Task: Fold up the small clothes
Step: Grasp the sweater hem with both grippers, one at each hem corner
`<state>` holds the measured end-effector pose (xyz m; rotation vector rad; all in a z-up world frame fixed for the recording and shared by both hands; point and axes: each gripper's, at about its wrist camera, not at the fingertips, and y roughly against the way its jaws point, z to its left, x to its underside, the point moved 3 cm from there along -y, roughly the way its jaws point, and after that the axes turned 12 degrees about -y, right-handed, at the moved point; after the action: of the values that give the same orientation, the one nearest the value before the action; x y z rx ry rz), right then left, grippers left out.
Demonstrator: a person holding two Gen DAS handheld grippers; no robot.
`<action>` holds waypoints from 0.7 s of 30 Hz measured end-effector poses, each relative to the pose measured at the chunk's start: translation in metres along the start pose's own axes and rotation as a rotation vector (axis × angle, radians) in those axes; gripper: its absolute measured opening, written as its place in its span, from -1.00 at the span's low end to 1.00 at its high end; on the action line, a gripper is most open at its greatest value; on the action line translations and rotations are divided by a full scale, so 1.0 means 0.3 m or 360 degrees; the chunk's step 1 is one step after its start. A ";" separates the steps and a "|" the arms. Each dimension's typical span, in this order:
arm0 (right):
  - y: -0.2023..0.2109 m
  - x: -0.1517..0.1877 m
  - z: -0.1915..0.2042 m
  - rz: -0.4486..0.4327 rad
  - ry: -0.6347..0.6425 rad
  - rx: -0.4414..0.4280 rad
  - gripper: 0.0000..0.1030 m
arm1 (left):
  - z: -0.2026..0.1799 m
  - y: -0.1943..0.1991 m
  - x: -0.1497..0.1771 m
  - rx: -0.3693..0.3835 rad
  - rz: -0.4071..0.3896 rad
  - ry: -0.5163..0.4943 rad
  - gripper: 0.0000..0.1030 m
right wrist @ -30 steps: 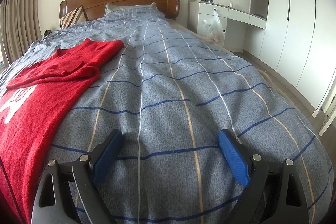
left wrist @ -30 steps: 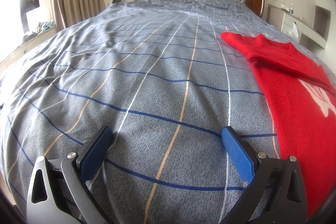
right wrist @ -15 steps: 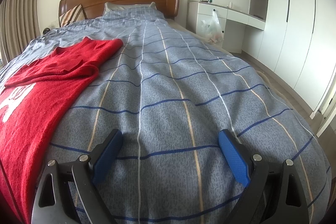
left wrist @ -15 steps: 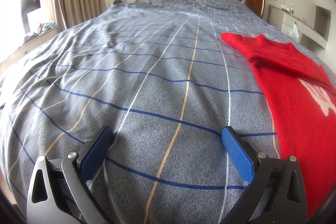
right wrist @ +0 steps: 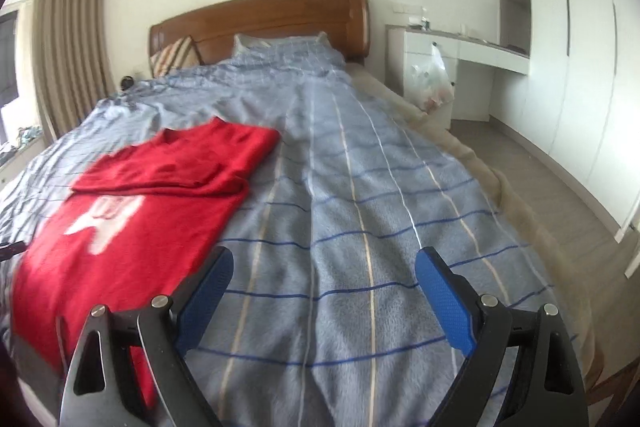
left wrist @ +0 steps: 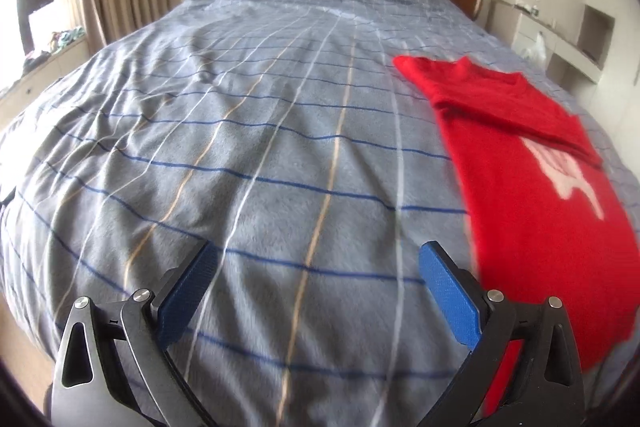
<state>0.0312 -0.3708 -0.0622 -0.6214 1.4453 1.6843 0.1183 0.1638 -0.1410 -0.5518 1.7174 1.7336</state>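
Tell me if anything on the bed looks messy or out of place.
Nothing stands out. The red sweater lies flat on the bedspread, its sleeves folded across the chest. Both grippers, left and right, are open and empty.

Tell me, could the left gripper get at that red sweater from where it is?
Probably yes: the left gripper is open, and the red sweater lies flat on the bed just right of it, nothing between.

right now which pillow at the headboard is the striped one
The left pillow, propped against the headboard: it has diagonal brown, cream and dark stripes. The right pillow is plain pale blue-grey, like the bedspread.
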 end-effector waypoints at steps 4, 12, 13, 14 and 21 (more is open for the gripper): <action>0.155 0.086 0.136 0.0428 0.0286 -0.0431 0.78 | -0.095 0.092 0.078 0.0311 0.0105 -0.0041 0.96; 0.017 0.366 0.215 0.0929 -0.0089 -0.0616 0.39 | -0.294 0.046 0.147 0.0467 0.0276 -0.0158 0.51; 0.001 0.375 0.208 0.0925 -0.0139 -0.0600 0.37 | -0.293 0.040 0.147 0.0471 0.0285 -0.0153 0.51; -0.012 0.382 0.200 0.0934 -0.0184 -0.0584 0.34 | -0.291 0.036 0.149 0.0480 0.0294 -0.0140 0.51; -0.079 0.419 0.156 0.1014 -0.0358 -0.0494 0.08 | -0.296 0.010 0.164 0.0515 0.0340 -0.0079 0.45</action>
<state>-0.0118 -0.2927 -0.1651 -0.1105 1.3014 2.4162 0.0693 0.0831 -0.1782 -0.1853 2.0273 1.5461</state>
